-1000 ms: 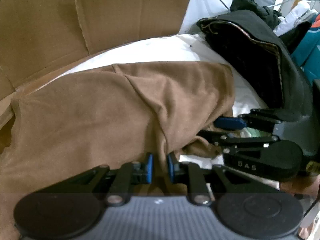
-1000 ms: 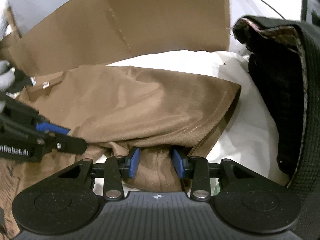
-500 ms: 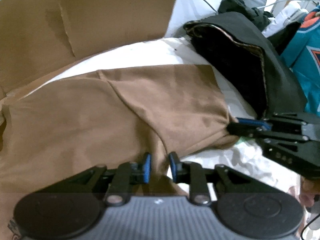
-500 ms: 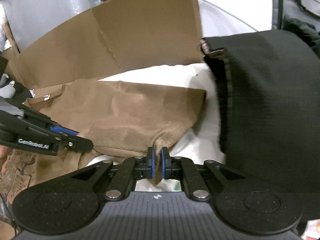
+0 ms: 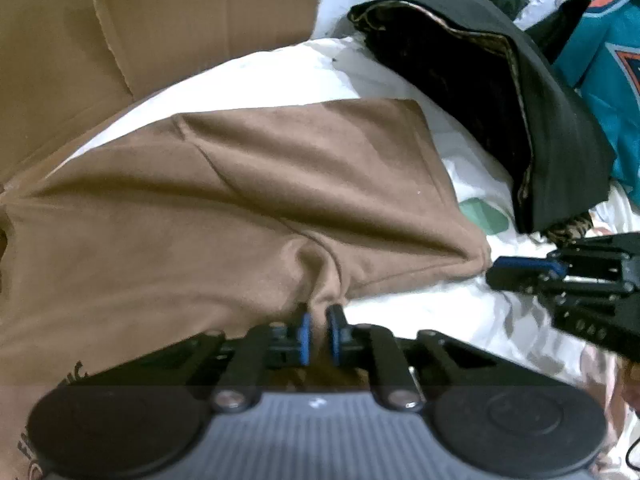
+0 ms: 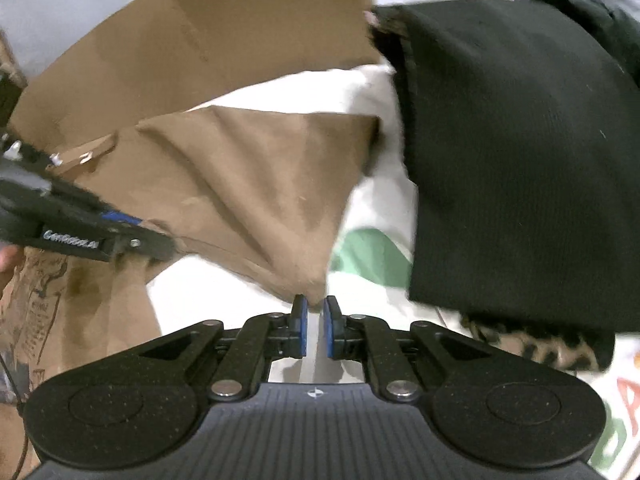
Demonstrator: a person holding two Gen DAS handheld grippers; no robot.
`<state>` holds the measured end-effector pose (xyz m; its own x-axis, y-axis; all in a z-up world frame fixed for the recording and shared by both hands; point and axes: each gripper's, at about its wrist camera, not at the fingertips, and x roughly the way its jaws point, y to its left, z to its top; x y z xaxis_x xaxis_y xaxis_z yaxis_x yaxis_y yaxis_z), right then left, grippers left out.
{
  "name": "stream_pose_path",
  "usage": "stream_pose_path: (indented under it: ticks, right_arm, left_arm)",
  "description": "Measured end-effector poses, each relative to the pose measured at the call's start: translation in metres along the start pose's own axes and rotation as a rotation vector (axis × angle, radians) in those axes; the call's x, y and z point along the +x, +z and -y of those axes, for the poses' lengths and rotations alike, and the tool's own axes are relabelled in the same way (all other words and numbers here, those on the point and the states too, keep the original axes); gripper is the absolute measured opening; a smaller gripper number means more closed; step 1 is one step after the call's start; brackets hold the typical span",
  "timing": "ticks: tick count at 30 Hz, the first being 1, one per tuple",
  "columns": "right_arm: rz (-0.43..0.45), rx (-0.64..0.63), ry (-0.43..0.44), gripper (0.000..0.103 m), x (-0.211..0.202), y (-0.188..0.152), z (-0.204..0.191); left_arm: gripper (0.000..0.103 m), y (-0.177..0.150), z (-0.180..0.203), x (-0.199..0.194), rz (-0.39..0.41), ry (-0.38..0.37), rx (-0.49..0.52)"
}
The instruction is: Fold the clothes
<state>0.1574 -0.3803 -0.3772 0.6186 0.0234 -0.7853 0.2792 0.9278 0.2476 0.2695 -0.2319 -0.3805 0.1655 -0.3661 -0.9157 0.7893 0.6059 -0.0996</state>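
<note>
My left gripper (image 5: 318, 334) is closing, pinching a soft pucker of the brown shirt (image 5: 224, 216); my right gripper (image 6: 315, 330) eases slightly apart, clasping the shirt's pointed corner. The matte, suede-like shirt lies on the white bedding (image 5: 420, 312), beside a folded black garment (image 6: 516, 152) and corrugated cardboard (image 5: 160, 20).
</note>
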Motion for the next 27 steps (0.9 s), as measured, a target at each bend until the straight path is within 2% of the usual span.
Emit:
stream_pose_path:
  ticks: [4,6,8,9,12,17,27]
  right_arm:
    - [0.009,0.135,0.074,0.010,-0.007,0.002,0.014]
    - [0.003,0.216,0.119,0.016,-0.005,0.004,0.021]
    - [-0.014,0.326,0.159,0.050,0.001,0.004,0.030]
    - [-0.027,0.392,0.182,0.052,0.005,0.003,0.034]
    - [-0.059,0.569,0.245,0.052,0.016,0.001,0.044]
    - [-0.078,0.644,0.283,0.051,0.026,0.000,0.041]
    - [-0.050,0.793,0.255,0.048,0.037,-0.003,0.048]
  left_arm:
    - [0.008,-0.003,0.002,-0.003,-0.004,0.001,0.009]
    - [0.008,-0.004,0.004,-0.004,-0.004,0.006,0.027]
    - [0.007,-0.005,0.007,-0.004,-0.004,0.013,0.054]
    - [0.007,-0.005,0.008,-0.006,-0.003,0.016,0.071]
    - [0.006,-0.006,0.012,-0.010,-0.003,0.020,0.119]
    - [0.004,-0.009,0.015,-0.012,-0.015,0.013,0.166]
    - [0.004,-0.021,0.013,-0.011,-0.039,0.006,0.195]
